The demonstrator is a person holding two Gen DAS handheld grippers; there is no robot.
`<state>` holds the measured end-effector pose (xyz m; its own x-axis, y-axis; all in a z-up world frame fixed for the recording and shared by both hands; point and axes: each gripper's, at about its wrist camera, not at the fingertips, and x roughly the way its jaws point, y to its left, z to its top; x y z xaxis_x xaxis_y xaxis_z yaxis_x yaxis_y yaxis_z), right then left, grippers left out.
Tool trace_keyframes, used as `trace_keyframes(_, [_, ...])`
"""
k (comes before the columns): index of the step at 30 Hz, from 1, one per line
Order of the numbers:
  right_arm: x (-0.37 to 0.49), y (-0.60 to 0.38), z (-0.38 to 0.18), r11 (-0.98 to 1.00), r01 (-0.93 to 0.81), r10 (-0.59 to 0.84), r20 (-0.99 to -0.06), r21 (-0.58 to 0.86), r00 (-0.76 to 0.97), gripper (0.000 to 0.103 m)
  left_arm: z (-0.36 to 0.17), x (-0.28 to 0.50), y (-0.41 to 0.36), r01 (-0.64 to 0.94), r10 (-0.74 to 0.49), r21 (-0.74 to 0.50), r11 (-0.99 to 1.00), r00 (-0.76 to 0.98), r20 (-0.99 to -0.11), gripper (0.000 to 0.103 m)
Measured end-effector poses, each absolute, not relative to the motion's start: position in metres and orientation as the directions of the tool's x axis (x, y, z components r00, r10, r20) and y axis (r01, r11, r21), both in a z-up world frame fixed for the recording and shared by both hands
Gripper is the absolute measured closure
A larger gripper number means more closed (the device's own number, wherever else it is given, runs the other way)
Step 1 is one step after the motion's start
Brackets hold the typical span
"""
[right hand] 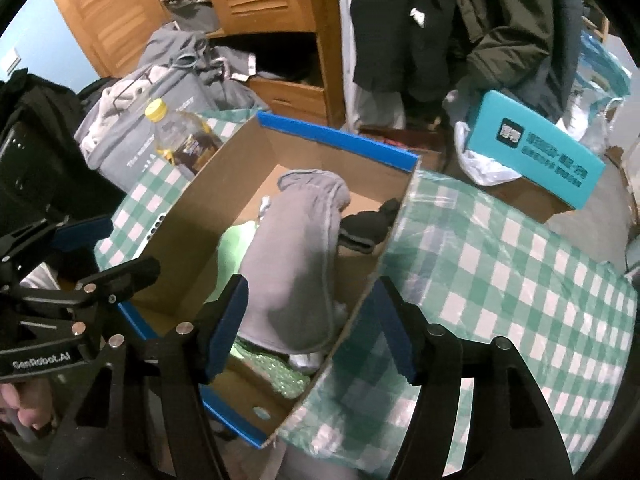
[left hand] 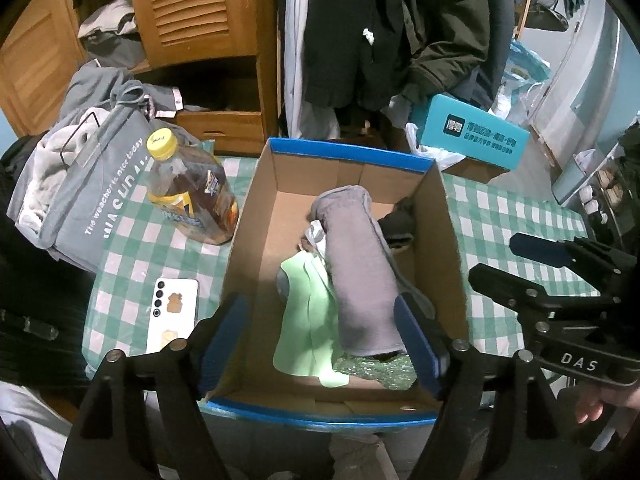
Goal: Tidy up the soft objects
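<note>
on the left side of the table (left hand: 504, 216), under its green-and-white checked cloth, a grey bag (left hand: 80, 196) stuffed with pale clothes slumps at the edge, with a yellow-capped bottle (left hand: 188, 188) of brown liquid just beside it and a white phone (left hand: 172, 316) lying flat nearer the front edge. in the middle sits an open cardboard box (left hand: 256, 240) with blue rims. inside it lies a grey cloth (left hand: 360, 276) rolled into a thick tube, soft and slightly creased, running from the far wall toward the near one — it rests over a pale green cloth (left hand: 308, 320), something sparkly green (left hand: 376, 368) and, by the right wall, a dark item (left hand: 396, 224). the left gripper (left hand: 320, 344) hovers over the box's near end, fingers spread wide, holding nothing. the right gripper (right hand: 310, 332) — fingers likewise apart — straddles the box's right wall, empty. a teal box (left hand: 476, 136) sits past the table's far right corner.
</note>
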<state>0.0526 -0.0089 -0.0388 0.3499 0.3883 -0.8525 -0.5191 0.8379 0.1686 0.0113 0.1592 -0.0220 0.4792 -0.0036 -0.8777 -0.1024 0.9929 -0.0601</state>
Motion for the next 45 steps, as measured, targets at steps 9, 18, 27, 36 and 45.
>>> trace_keyframes(9, [0.038,-0.032,-0.013,0.862,-0.488,0.365,-0.833,0.135,0.415,0.034,-0.004,0.007,0.141,-0.076,0.005,-0.039,0.996,0.508,-0.861,0.009])
trace_keyframes(18, [0.027,-0.064,0.012,0.888,-0.442,0.356,-0.804,0.131,0.476,0.033,0.021,-0.003,0.116,-0.025,-0.019,-0.041,0.999,0.570,-0.821,0.001])
trace_keyframes(27, [0.014,-0.090,0.033,0.902,-0.415,0.347,-0.772,0.120,0.532,0.033,0.030,-0.011,0.081,0.056,-0.041,-0.011,0.998,0.587,-0.809,0.001])
trace_keyframes(36, [0.004,-0.119,0.040,0.908,-0.398,0.351,-0.750,0.128,0.560,0.031,0.033,-0.008,0.062,0.063,-0.024,0.016,0.998,0.593,-0.805,0.001])
trace_keyframes(45, [0.010,-0.143,0.033,0.920,-0.364,0.339,-0.755,0.143,0.561,0.031,0.026,0.000,0.045,0.079,-0.014,0.038,0.996,0.575,-0.818,0.001])
